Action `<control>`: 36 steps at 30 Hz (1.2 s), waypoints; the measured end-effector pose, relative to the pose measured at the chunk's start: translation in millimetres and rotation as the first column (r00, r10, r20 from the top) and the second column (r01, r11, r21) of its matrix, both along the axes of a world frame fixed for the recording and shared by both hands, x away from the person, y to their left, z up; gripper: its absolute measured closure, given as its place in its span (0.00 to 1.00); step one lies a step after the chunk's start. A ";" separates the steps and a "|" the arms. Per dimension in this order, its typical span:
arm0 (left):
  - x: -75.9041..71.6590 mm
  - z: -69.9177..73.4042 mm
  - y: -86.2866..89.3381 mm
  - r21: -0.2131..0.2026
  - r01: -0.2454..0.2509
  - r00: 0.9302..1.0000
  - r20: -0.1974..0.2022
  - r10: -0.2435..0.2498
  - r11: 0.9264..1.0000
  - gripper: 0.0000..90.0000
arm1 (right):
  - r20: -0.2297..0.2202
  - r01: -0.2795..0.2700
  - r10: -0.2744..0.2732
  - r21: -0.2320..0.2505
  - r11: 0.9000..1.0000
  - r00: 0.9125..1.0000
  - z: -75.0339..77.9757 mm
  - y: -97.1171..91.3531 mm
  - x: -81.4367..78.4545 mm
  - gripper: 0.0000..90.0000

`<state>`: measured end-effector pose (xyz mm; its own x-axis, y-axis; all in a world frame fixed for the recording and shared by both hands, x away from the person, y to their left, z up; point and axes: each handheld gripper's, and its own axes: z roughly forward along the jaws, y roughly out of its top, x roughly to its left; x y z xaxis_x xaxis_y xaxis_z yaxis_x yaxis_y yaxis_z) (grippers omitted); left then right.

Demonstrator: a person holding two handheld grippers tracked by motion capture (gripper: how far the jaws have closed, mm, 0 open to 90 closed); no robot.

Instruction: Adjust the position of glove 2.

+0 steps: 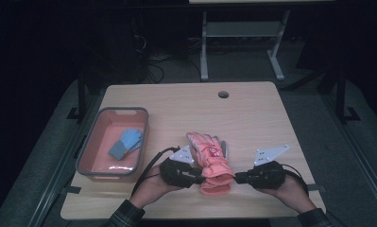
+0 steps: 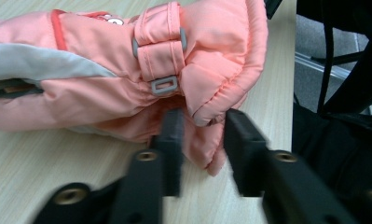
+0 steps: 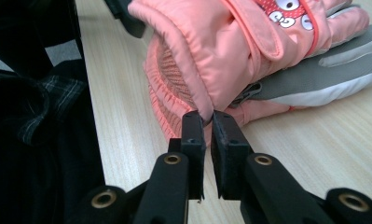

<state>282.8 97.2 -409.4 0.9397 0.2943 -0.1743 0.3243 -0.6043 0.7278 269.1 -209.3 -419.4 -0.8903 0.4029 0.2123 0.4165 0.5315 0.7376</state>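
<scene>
While cuff-nearest, glove point(image 1: 209, 158) lengthwise away.

I see each black gripper, left gripper point(image 1: 201, 178) and right gripper point(image 1: 237, 178), with brass screws, a grey three-cornered plate and a black cable, and dark plaid sleeves point(image 1: 125, 213).
</scene>
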 end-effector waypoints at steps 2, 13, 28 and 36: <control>1.0 4.1 5.1 -0.007 -0.003 1.000 0.006 0.003 1.000 0.64 | 0.005 0.001 -0.001 0.011 1.000 1.000 1.2 -2.8 0.8 0.89; 24.4 15.5 25.0 -0.002 -0.165 0.986 0.040 0.165 0.986 0.68 | 0.053 0.072 -0.075 0.065 0.995 0.996 20.9 -14.5 29.1 0.80; 43.9 -0.3 6.9 0.072 -0.173 0.984 0.062 0.169 0.982 0.61 | -0.005 0.058 -0.058 0.079 0.995 0.998 2.2 36.1 98.7 0.68; 48.4 -4.3 1.1 0.105 -0.153 0.986 0.076 0.145 0.983 0.86 | -0.074 0.038 -0.035 0.040 0.998 0.997 -15.8 48.7 108.3 0.92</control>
